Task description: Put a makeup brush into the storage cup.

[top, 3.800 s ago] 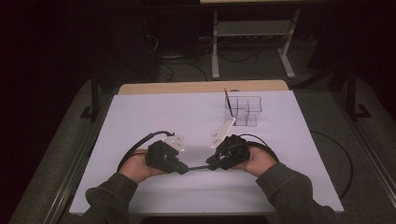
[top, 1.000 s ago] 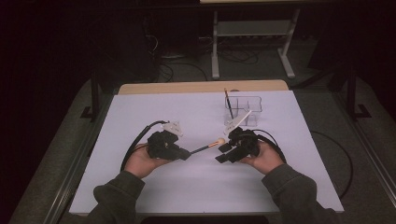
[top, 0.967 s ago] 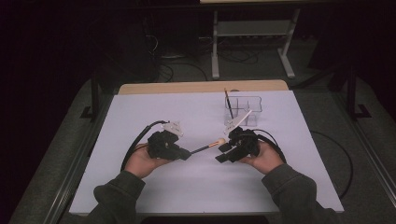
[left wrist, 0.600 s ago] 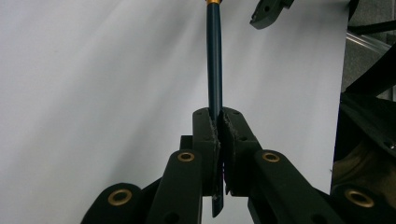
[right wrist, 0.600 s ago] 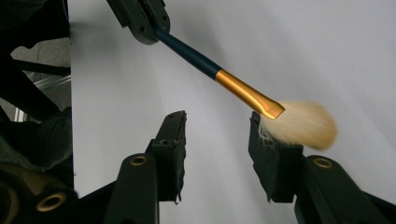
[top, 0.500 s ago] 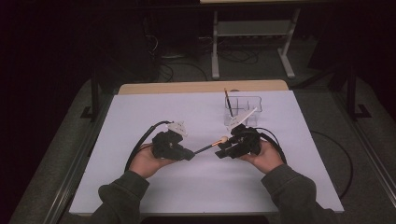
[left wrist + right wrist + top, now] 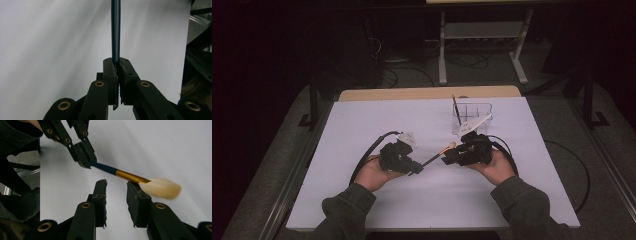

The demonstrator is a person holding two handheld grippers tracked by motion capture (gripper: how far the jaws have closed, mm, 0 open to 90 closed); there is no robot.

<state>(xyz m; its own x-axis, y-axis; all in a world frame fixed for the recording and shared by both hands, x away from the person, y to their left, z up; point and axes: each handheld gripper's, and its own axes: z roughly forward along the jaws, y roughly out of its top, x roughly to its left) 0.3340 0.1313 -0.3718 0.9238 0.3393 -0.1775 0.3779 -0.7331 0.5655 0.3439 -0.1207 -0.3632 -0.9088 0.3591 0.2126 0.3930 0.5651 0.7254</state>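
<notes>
A person sits at a table (image 7: 362,210) with a white top and holds 1 gripper in each hand. The thing in hand is a paintbrush (image 7: 130,177). It has a dark blue handle, a gold metal band and a soft, pale, fluffy tip.

The left gripper (image 7: 117,67) has its 2 jaws pressed tight on the blue handle of the brush. In the left gripper view the handle sticks straight out from between the jaws and runs up, away from the camera. So this gripper is pinching the brush by the end of its handle.

In the high view the left gripper (image 7: 414,169) is near the middle of the table, and the brush (image 7: 438,154) points from it toward the right gripper (image 7: 451,156), just above the white top.

The right gripper (image 7: 117,187) has its jaws partly spread, and they have just been closing. In the right gripper view the gold band of the brush lies just past the tips of the 2 jaws, crossing above the gap. The fluffy tip hangs over the jaw on the right of that view. The pads are not pressing on the brush. I cannot tell if one jaw tip touches the band.

Behind the right gripper, a clear holder (image 7: 474,112) stands on the table with 1 thin dark stick (image 7: 456,109) leaning in it.
</notes>
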